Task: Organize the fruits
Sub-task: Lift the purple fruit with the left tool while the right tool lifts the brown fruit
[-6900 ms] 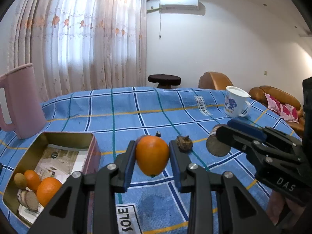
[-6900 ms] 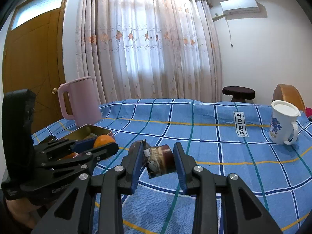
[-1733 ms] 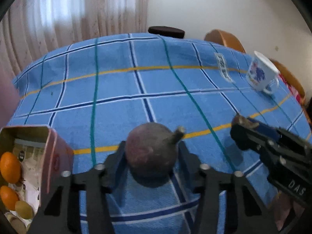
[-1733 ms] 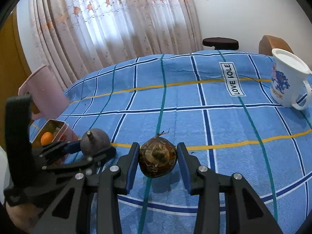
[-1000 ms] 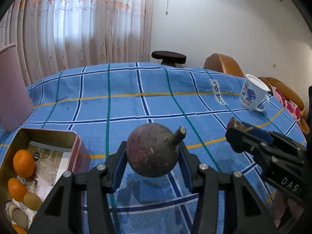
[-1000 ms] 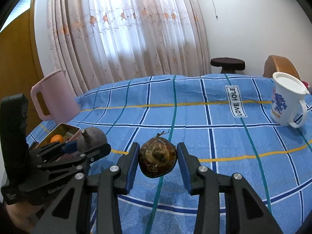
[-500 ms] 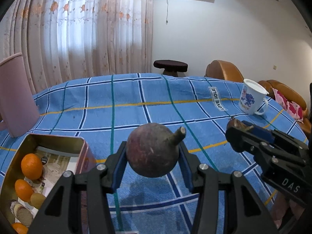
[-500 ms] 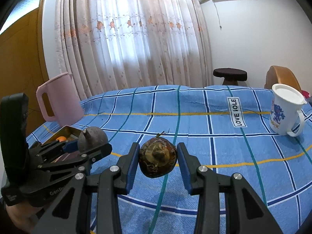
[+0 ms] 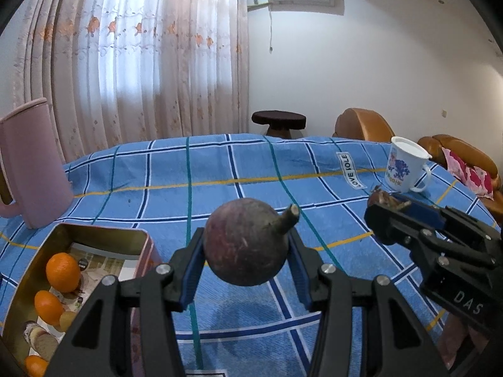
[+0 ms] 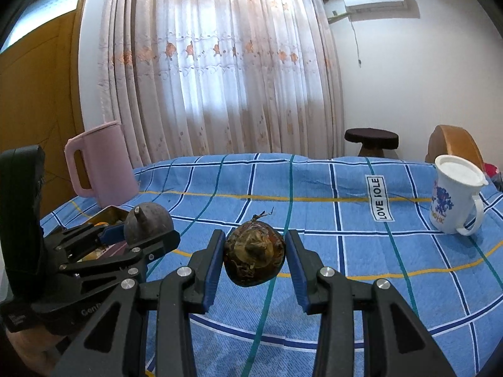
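My left gripper [image 9: 246, 248] is shut on a round dark purple fruit with a short stem [image 9: 245, 242] and holds it above the blue checked tablecloth. It also shows in the right wrist view [image 10: 147, 218]. My right gripper [image 10: 254, 257] is shut on a brown dried-looking fruit [image 10: 254, 259], held above the cloth to the right of the left gripper. A gold tin box [image 9: 103, 237] at lower left holds several oranges [image 9: 63, 271] and other small fruits.
A pink pitcher [image 9: 30, 163] stands at the far left beyond the tin. A white mug with blue print [image 9: 405, 165] stands at the far right, also seen in the right wrist view [image 10: 456, 194]. A sofa and a dark stool lie beyond the table.
Both grippers have risen and tilted up a little with their fruits still held; more of the room and the tin shows. Seven seconds ago they held an orange and another piece.
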A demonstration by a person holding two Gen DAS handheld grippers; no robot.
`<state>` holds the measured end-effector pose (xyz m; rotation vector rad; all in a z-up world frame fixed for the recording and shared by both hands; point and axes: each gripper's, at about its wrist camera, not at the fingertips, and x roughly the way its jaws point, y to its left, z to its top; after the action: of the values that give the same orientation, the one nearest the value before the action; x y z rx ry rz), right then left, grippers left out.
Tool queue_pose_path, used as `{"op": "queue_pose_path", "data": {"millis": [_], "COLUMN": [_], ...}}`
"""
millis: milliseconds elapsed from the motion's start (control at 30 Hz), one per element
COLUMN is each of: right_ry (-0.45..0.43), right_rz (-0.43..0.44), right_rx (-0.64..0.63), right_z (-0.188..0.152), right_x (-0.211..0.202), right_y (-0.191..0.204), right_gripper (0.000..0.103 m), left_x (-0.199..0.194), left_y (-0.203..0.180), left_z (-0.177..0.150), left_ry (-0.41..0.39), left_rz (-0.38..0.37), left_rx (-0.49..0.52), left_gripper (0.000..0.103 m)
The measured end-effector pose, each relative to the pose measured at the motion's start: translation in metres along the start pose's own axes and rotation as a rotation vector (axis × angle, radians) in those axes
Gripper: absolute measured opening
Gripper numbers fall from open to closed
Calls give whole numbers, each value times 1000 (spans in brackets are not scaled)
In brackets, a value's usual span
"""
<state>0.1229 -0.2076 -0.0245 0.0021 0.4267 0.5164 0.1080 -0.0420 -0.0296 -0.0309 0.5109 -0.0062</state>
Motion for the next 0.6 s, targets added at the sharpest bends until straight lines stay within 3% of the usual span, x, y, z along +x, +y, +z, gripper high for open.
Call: {"op": "queue_pose_path", "data": {"millis": [600], "right_ry": [-58], "right_rz": [-10], "right_rx": [-50], "right_z": [-2], "right_x": [-11], "right_y": [8], "right_gripper": [41], "left_x": [-20], "left_y": [0], "left_z": [-4], "left_ry": [-85], "left_rz": [25], "left_rx": [4], "left_gripper": [51]}}
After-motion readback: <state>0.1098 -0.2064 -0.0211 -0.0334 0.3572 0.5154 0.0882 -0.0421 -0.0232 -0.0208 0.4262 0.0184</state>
